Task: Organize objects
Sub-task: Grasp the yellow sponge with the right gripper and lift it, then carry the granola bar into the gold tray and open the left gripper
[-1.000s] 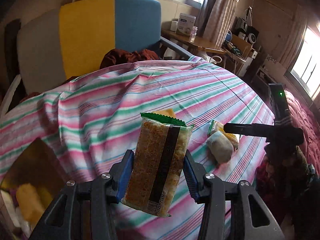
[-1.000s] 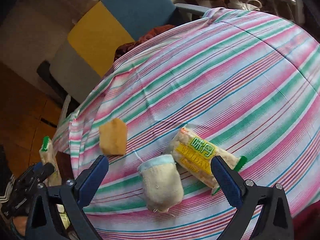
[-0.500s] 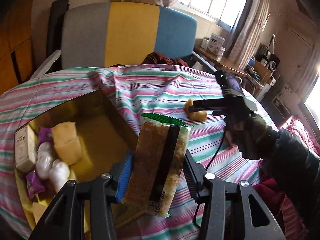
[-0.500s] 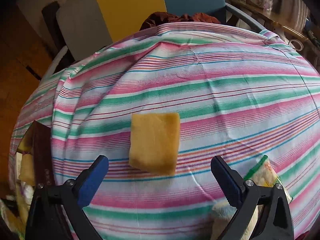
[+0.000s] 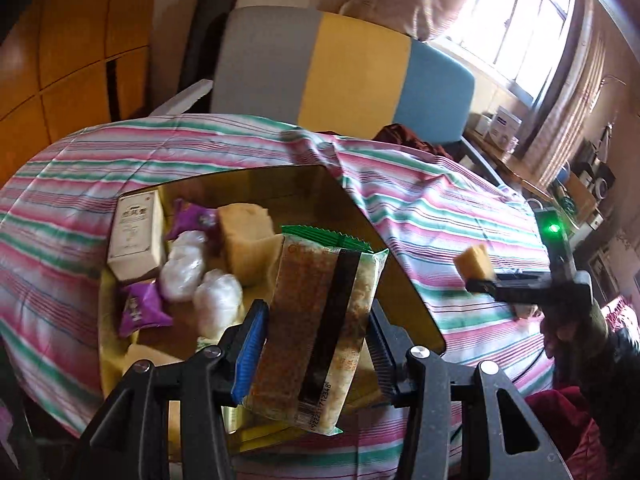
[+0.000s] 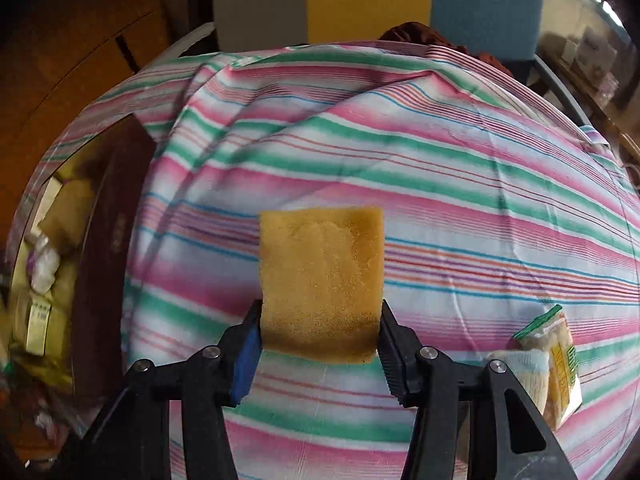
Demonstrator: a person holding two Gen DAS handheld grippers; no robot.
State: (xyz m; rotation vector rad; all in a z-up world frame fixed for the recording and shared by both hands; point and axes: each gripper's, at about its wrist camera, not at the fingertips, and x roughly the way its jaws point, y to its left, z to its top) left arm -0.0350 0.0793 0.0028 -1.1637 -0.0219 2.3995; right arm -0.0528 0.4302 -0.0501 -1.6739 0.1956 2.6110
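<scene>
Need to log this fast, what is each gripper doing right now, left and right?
Left gripper: closed on the snack packet, above the box.
Right gripper: jaws closing, pads against the yellow sponge.

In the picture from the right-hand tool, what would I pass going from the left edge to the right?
Open box holding packets → yellow sponge, pinched in the right gripper as its jaws close → fuzzy white pouch → green-edged snack packet.
</scene>
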